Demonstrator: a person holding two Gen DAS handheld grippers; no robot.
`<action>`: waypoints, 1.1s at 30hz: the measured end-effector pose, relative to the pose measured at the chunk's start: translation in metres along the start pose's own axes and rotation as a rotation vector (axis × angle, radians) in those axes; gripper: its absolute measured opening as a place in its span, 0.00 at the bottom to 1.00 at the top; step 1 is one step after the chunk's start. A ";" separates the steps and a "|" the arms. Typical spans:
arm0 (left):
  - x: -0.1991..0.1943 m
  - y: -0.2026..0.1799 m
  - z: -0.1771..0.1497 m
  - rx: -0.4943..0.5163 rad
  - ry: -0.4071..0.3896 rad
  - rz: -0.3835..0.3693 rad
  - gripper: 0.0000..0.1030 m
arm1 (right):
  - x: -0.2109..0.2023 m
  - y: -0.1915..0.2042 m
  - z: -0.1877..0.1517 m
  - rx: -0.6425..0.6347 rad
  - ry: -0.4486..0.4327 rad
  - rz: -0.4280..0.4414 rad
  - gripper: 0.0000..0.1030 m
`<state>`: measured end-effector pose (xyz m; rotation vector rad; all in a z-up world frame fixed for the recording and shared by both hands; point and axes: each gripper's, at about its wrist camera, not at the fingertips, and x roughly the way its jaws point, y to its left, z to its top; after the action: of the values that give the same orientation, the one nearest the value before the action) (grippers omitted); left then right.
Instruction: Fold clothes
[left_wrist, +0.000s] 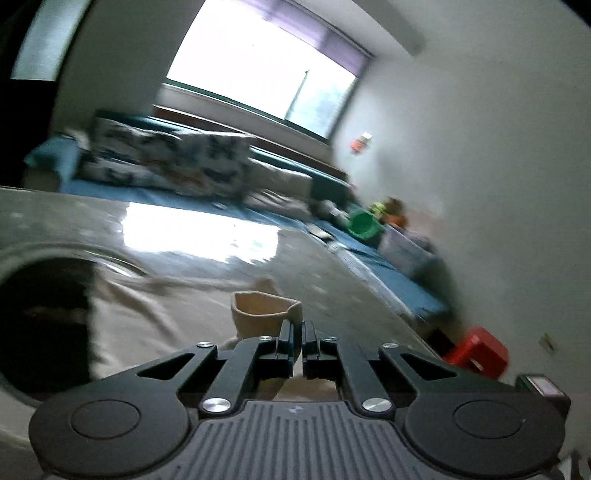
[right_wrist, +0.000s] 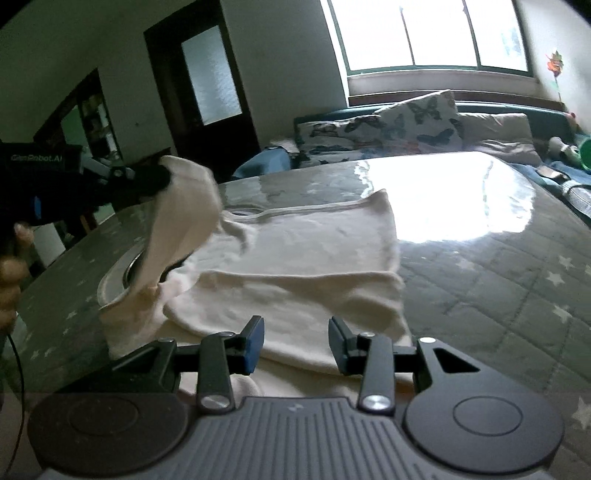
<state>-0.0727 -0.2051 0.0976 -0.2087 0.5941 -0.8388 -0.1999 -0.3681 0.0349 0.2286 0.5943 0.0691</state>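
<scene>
The left claw (right_wrist: 159, 177) was clenched on a sleeve of the cream garment (right_wrist: 295, 258), lifting it to fold inward, while the released right claw (right_wrist: 296, 345) hovered over the near hem on the bench (right_wrist: 498, 288)

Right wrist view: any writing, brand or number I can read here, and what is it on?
"GenRobot.AI", partly dim, on the dark body of the left gripper that lifts the cream garment.
Colourful wall decoration: too blurred to read.
Left wrist view: nothing readable.
</scene>
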 end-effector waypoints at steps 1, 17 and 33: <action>0.006 -0.006 -0.004 0.013 0.021 -0.017 0.05 | -0.001 -0.002 0.000 0.005 0.000 -0.005 0.37; -0.018 0.032 -0.043 0.185 0.132 0.103 0.32 | 0.004 -0.016 0.009 0.036 -0.011 -0.015 0.37; -0.010 0.093 -0.029 0.169 0.140 0.211 0.29 | 0.045 -0.014 0.019 0.034 0.057 -0.014 0.37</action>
<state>-0.0353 -0.1350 0.0408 0.0668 0.6599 -0.6981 -0.1519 -0.3794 0.0218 0.2563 0.6543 0.0523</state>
